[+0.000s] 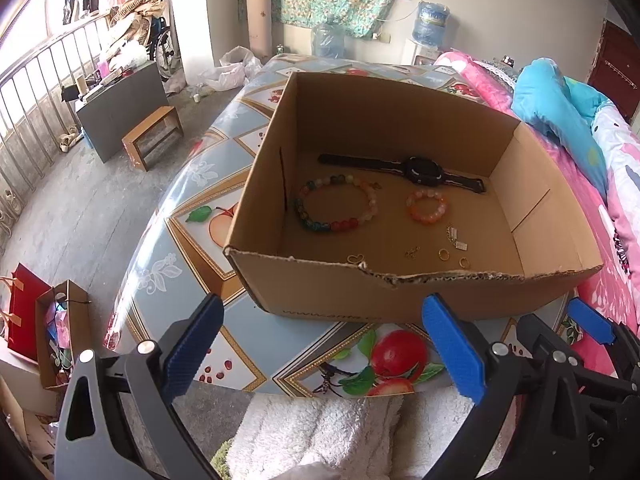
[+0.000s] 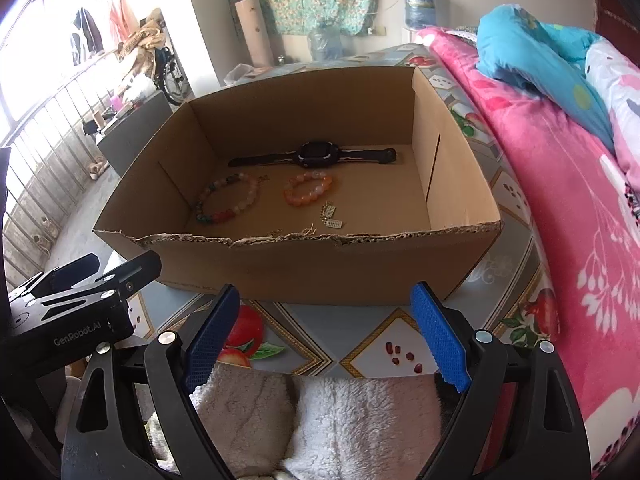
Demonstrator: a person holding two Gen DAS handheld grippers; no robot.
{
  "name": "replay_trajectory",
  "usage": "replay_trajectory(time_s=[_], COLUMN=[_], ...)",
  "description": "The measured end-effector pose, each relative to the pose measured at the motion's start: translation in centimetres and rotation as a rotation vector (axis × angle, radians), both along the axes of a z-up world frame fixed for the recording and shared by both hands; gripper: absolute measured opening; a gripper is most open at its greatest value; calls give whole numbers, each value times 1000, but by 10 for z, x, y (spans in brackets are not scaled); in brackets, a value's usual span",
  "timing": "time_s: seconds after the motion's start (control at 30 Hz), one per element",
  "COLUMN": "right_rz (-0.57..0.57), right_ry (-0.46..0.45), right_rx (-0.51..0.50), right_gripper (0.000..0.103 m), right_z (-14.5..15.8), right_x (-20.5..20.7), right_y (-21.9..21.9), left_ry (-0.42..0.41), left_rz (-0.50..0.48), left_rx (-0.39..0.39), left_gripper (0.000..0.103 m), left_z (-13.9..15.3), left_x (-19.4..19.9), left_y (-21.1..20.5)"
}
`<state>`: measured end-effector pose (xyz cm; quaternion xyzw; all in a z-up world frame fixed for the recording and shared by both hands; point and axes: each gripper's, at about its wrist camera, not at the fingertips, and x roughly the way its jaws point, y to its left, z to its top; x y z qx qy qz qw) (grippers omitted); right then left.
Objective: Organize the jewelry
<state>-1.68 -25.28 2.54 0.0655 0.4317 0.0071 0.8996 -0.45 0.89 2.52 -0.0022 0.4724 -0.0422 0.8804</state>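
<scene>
Both grippers, left (image 1: 326, 346) and right (image 2: 326, 336), fingers spread, empty, at table's (image 2: 304, 320) near edge; jewelry corralled in cardboard box (image 2: 320, 268).

Brown cardboard box (image 1: 400, 292); black watch (image 1: 420, 170); orange bracelet (image 1: 427, 206); multicoloured bead bracelet (image 1: 336, 208); fruit-patterned blue tablecloth (image 1: 192, 216); pink floral blanket (image 2: 560, 200).
</scene>
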Motion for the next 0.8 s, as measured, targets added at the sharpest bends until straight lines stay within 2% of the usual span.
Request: replay_trajectory(time_s=[0.37,0.8], right_rz=[-1,3], right_ry=[1,25], right_rx=[-12,-9], right_gripper=[84,84], right_z=[9,5], right_x=[4,12], right_y=[-6,-8], left_ry=[44,59], left_rz=[-33,-47], left_rx=[-8,22], left_gripper=[97,97], left_z=[-7,-10], left_x=[3,10], left_y=[-11,-22])
